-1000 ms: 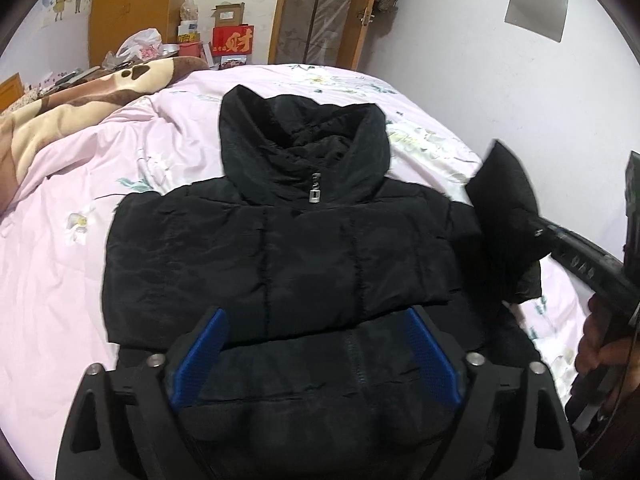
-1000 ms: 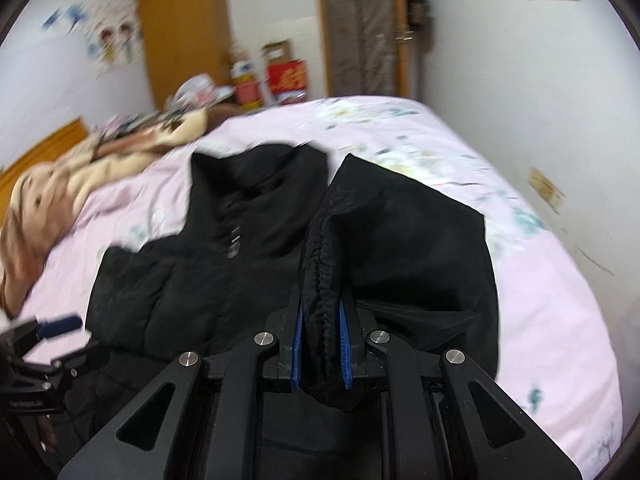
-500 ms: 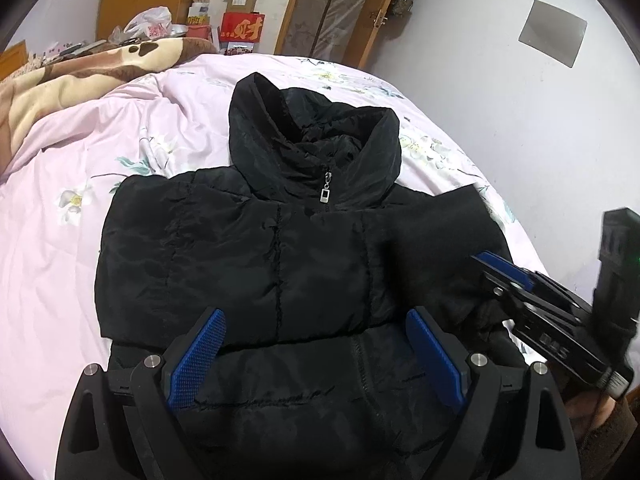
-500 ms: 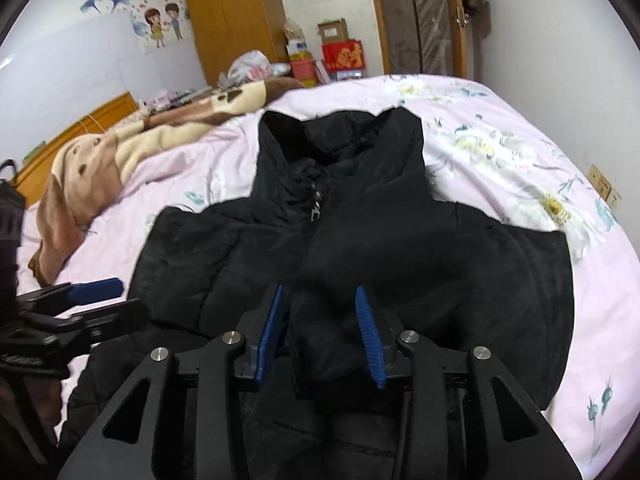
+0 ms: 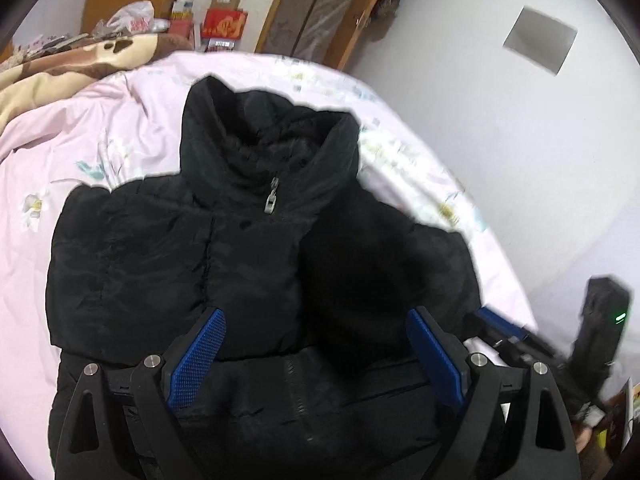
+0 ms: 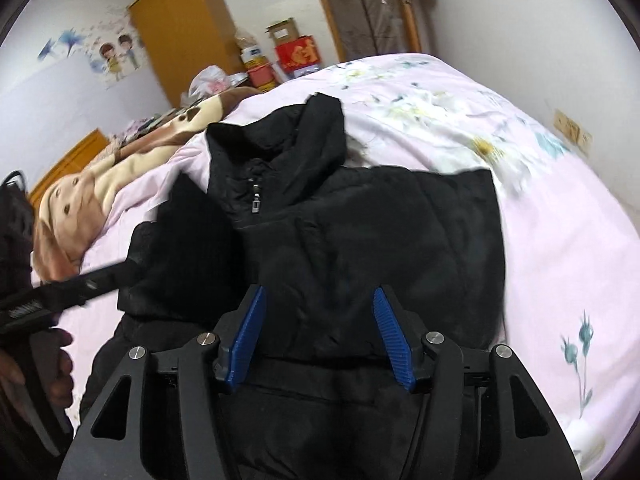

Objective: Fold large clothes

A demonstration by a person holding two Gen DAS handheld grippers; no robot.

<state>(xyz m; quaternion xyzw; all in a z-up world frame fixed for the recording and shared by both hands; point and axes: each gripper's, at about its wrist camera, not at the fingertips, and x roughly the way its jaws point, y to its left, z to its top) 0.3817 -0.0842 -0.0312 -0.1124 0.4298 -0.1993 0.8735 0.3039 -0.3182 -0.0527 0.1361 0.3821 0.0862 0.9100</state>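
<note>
- On the pink floral bed (image 5: 132, 128), a black padded jacket (image 5: 248, 256) lies front up, collar toward the far end and zipper pull (image 5: 271, 202) at the throat.
- A second ago the right gripper (image 6: 318, 338) was clamped on the right sleeve, carrying it inward; now its blue pads stand apart with nothing between them.
- The right sleeve (image 6: 420, 240) rests folded over the chest, so that side looks done, and the left sleeve (image 5: 120, 264) also lies across the front.
- The left gripper (image 5: 316, 356) hovers low over the near hem, its jaws wide apart and empty, as before.
- The jacket lies just beyond and beneath both grippers, its hem nearest; folding the body in half is probably next.
</note>
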